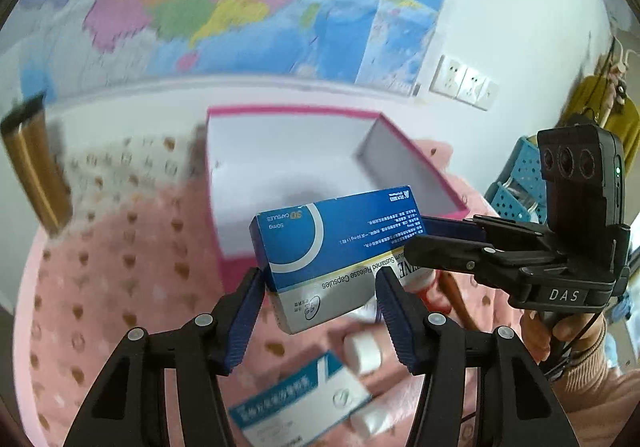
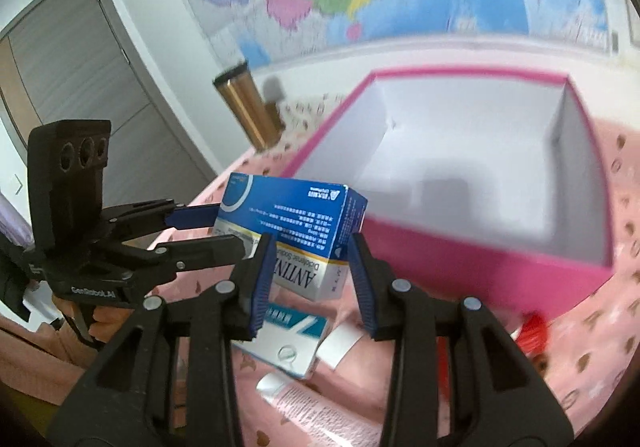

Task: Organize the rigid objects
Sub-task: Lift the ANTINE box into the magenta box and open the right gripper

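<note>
A blue and white medicine box [image 1: 332, 251] is held in the air between both grippers, just in front of an open pink box with a white inside [image 1: 280, 163]. My left gripper [image 1: 320, 283] has its pads against the box's two ends. My right gripper [image 2: 312, 251] also closes on the same medicine box [image 2: 296, 223], and it shows from the side in the left wrist view [image 1: 436, 243]. The left gripper shows from the side in the right wrist view [image 2: 208, 227]. The pink box [image 2: 472, 151] holds nothing that I can see.
On the pink dotted cloth [image 1: 100, 287] below lie a white and teal medicine box [image 1: 304, 403], white bottles [image 1: 364, 351], a pink tube [image 2: 316, 403] and a red item [image 2: 534, 331]. A gold tumbler [image 1: 36, 167] stands at the left. A blue basket [image 1: 520, 183] is at the right.
</note>
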